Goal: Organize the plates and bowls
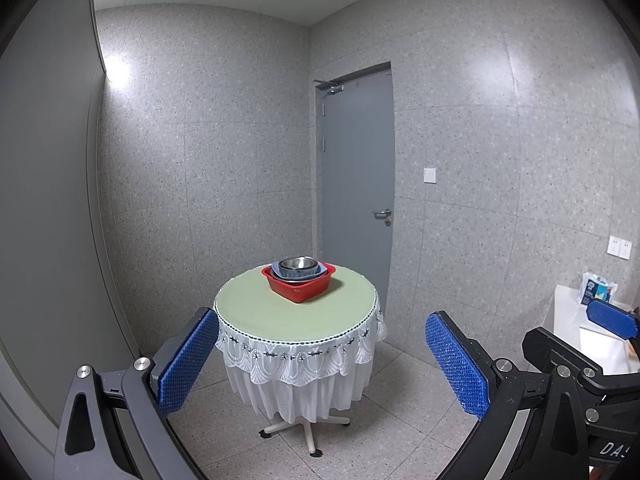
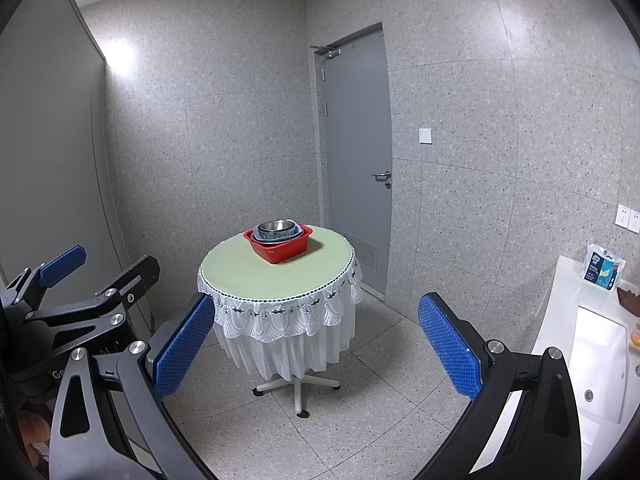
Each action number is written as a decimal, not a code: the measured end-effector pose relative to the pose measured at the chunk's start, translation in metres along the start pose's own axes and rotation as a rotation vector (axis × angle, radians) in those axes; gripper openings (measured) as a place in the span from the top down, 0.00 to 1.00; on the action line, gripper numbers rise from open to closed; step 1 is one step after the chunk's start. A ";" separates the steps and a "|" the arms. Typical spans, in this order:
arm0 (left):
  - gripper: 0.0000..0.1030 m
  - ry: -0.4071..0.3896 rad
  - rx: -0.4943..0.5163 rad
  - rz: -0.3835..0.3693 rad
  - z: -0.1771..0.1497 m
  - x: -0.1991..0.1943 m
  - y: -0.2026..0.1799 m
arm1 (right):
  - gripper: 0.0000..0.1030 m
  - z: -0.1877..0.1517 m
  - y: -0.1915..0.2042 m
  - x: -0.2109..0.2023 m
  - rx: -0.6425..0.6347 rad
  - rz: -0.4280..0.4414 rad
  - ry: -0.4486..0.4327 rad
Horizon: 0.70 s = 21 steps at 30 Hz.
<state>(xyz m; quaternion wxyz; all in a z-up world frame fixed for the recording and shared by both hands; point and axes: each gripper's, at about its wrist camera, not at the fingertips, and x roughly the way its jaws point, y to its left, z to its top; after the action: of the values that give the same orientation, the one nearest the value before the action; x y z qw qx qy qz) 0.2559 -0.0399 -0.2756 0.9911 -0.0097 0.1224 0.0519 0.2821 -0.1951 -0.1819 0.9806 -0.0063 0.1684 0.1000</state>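
A red square basin (image 1: 299, 286) (image 2: 280, 249) stands on the far side of a small round table (image 1: 296, 312) (image 2: 276, 276) with a green top and white lace skirt. A blue-grey dish (image 1: 316, 270) (image 2: 296, 231) and a steel bowl (image 1: 297, 264) (image 2: 275, 225) are stacked inside it. My left gripper (image 1: 320, 360) is open and empty, well short of the table. My right gripper (image 2: 316, 344) is open and empty too, at a similar distance. Each gripper shows at the edge of the other's view.
A grey door (image 1: 358, 184) (image 2: 358, 160) is behind the table. A white counter with a sink (image 2: 600, 364) and a tissue pack (image 2: 602, 268) is at the right. The table stands on a wheeled base (image 2: 298, 390) on a tiled floor.
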 end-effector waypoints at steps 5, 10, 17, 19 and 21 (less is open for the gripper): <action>0.01 0.000 0.000 0.000 0.000 0.000 -0.001 | 0.00 0.000 -0.003 -0.001 -0.001 0.000 0.000; 0.01 -0.002 0.002 0.001 0.001 -0.001 0.000 | 0.00 0.000 -0.004 -0.001 -0.002 0.001 -0.002; 0.01 -0.005 0.004 0.003 0.000 -0.002 0.001 | 0.00 0.001 -0.005 -0.003 -0.002 0.001 -0.003; 0.01 -0.004 0.003 0.001 0.000 -0.003 0.002 | 0.00 0.000 -0.005 -0.004 -0.001 0.001 -0.003; 0.01 -0.005 0.004 0.001 0.000 -0.004 0.003 | 0.00 0.000 -0.004 -0.004 -0.001 0.001 -0.003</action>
<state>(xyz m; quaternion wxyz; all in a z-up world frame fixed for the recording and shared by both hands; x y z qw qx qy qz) 0.2520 -0.0370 -0.2749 0.9914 -0.0075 0.1201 0.0524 0.2792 -0.2002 -0.1802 0.9809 -0.0065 0.1668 0.1004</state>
